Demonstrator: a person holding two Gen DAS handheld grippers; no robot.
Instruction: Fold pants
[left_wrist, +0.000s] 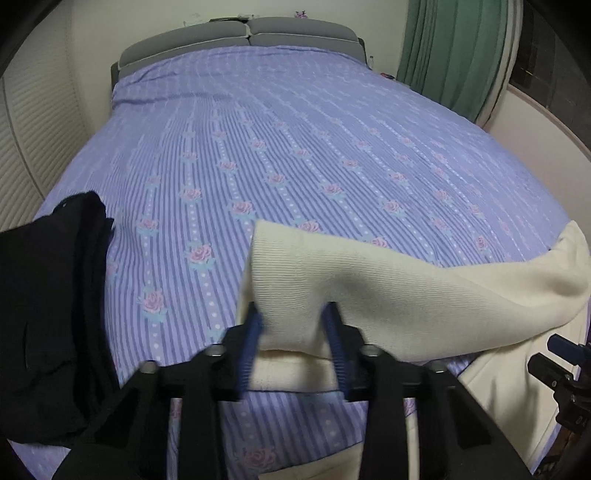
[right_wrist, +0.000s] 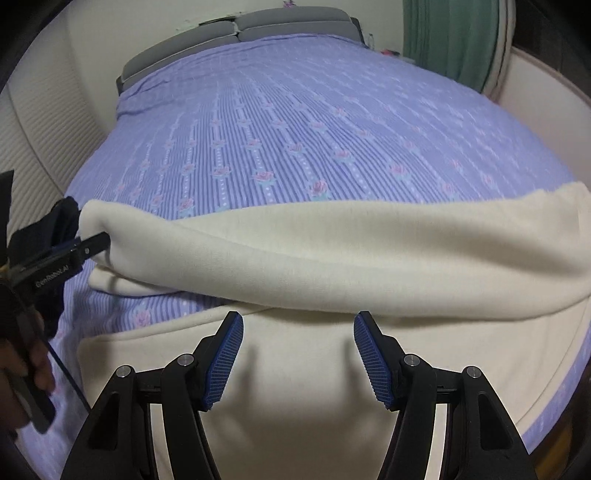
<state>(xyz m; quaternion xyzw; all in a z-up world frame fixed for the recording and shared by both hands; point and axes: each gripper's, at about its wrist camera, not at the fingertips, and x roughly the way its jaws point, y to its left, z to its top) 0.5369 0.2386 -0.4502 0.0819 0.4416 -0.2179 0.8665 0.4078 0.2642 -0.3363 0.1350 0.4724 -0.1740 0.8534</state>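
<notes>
Cream knit pants (right_wrist: 332, 251) lie across the near edge of the bed, one part lifted and folded over the part lying flat. My left gripper (left_wrist: 293, 317) is shut on an end of the cream pants (left_wrist: 388, 291) and holds it above the bedspread. It also shows at the left of the right wrist view (right_wrist: 98, 242), pinching that end. My right gripper (right_wrist: 298, 332) is open and empty, just above the flat lower part of the pants, below the lifted fold. The right gripper's edge shows at the far right of the left wrist view (left_wrist: 557, 350).
A purple striped bedspread with pink roses (left_wrist: 280, 147) covers the bed. A dark garment (left_wrist: 55, 295) lies at the bed's near left corner. A grey headboard (left_wrist: 240, 33) is at the far end, a green curtain (left_wrist: 454, 48) at the far right, louvred doors on the left.
</notes>
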